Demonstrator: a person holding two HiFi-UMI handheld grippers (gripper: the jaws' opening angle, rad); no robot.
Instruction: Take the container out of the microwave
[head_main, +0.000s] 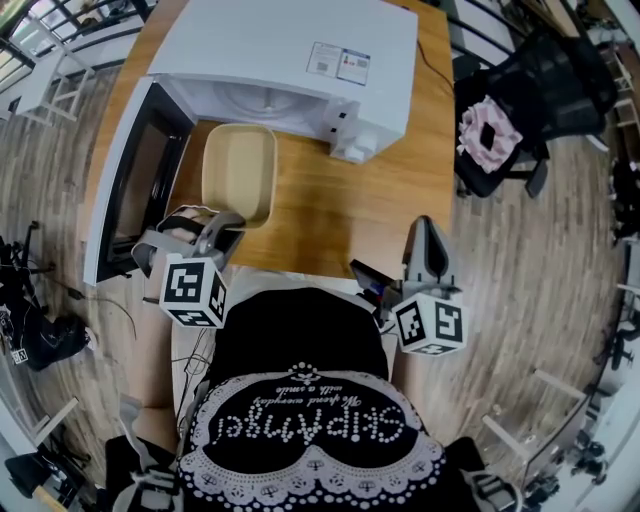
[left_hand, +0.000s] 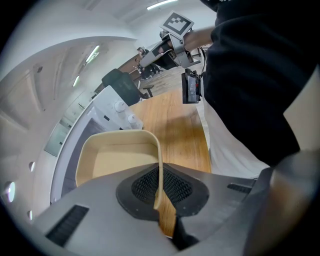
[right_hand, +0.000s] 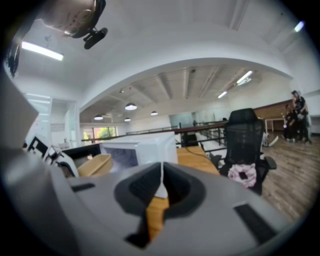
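So the beige container (head_main: 240, 170) is out of the white microwave (head_main: 290, 60) at this point. It's over the wooden table (head_main: 340, 215), just in front of the oven's opening, with the microwave door (head_main: 135, 185) swung wide open off to the left. Can't tell from here if the container's bottom is actually resting on the wood or is lifted a bit.

The left gripper (head_main: 215, 228) has it by the near rim. In the left gripper view the thin side wall runs right between the two black pads, and the jaws are clamped tight on it. The container looks empty inside.

The right gripper (head_main: 425, 235) is well off to the right, above the table's near edge. Its jaws are pressed together with nothing between them, just table and microwave showing past them.

There's also a black office chair (head_main: 540, 90) beside the table with something pink and white (head_main: 487, 132) on the seat.
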